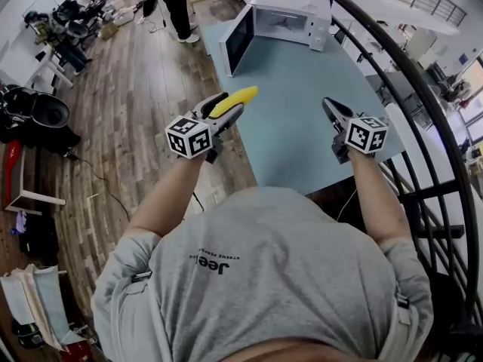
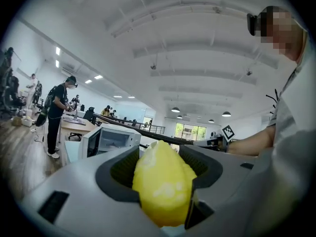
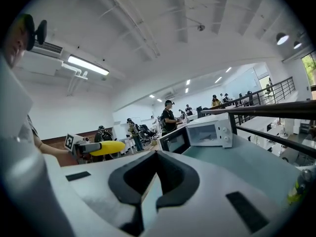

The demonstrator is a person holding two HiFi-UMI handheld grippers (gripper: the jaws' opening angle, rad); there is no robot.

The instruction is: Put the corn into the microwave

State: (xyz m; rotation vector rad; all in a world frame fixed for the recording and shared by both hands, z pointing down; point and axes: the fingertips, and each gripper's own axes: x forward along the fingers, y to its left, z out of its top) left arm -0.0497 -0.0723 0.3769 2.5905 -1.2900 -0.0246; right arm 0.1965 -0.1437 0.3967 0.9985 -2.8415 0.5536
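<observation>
blue-grey table [image 1: 302, 119] with open microwave [image 1: 290, 15], wooden floor [image 1: 128, 127]

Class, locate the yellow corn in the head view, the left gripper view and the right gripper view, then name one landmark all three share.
Head view: corn left of centre, in the left gripper.
Left gripper view: corn bottom centre, large, between the jaws.
Right gripper view: corn small, at the left, below mid-height.
Shared landmark: the white microwave, door open.
</observation>
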